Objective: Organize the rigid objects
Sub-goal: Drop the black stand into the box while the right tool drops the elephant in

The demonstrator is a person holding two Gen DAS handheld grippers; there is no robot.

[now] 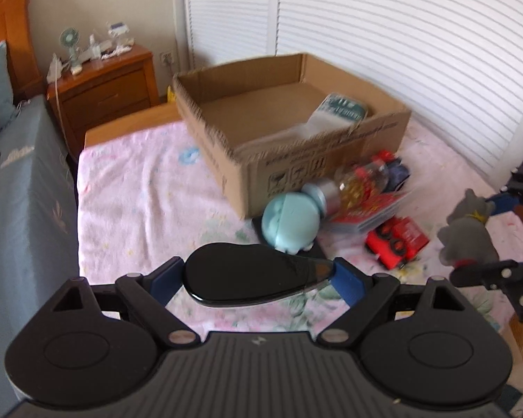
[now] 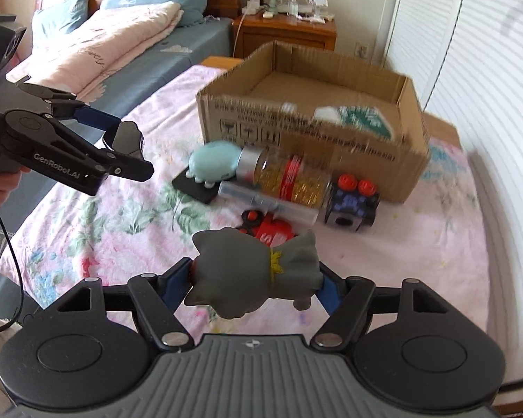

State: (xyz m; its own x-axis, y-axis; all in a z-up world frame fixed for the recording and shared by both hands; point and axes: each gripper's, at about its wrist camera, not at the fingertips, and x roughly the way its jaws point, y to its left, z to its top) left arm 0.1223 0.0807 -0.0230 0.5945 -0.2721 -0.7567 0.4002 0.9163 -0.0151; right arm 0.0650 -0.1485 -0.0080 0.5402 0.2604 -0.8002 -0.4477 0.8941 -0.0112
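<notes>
Left tool (image 1: pixel 259 273) is pinching a glossy black oval object (image 1: pixel 247 275); right tool (image 2: pixel 256 284) is clamping a grey cat figure (image 2: pixel 258 275). Both are hanging above the pink blanket (image 2: pixel 122 230), short of the cardboard box (image 2: pixel 331 139). A capped jar (image 2: pixel 286 174) is lying against that box's front wall.

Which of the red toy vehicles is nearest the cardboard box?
The dark-blue-bodied one with red wheels, right beside the cardboard box; the all-red truck lies farther out.
</notes>
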